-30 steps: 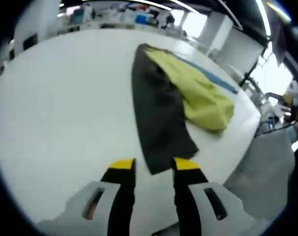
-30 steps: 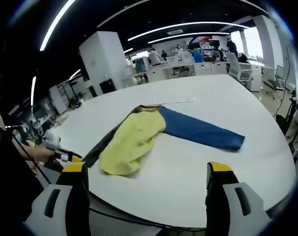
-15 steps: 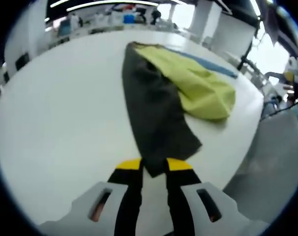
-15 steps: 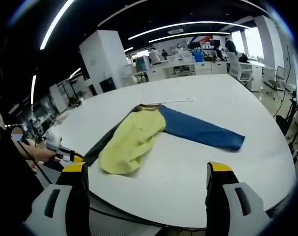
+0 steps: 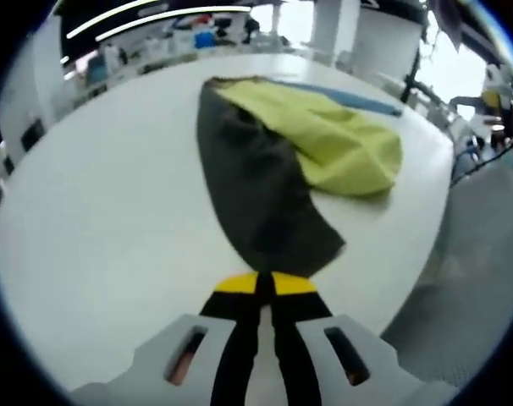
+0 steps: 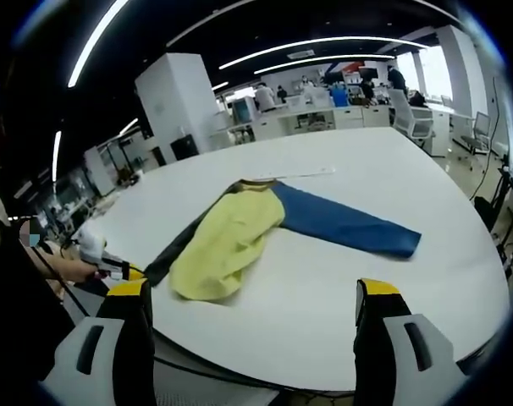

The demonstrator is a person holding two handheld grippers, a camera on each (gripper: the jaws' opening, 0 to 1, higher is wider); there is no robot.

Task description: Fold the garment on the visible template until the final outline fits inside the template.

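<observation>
Grey grippers (image 5: pixel 265 283) with black, yellow-tipped jaws

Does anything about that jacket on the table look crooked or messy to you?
Yes. The garment lies unevenly on the white table: its yellow body is bunched in soft folds, the blue sleeve sticks out one way and the dark sleeve the other, its cuff near the table edge at the left gripper.

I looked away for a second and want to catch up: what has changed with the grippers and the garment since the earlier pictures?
The left gripper has moved in to the end of the garment's dark grey sleeve and its jaws have closed from well apart to nearly touching on the cuff edge. The right gripper stays open and apart from the cloth. The yellow body and blue sleeve lie as before on the white table.
</observation>
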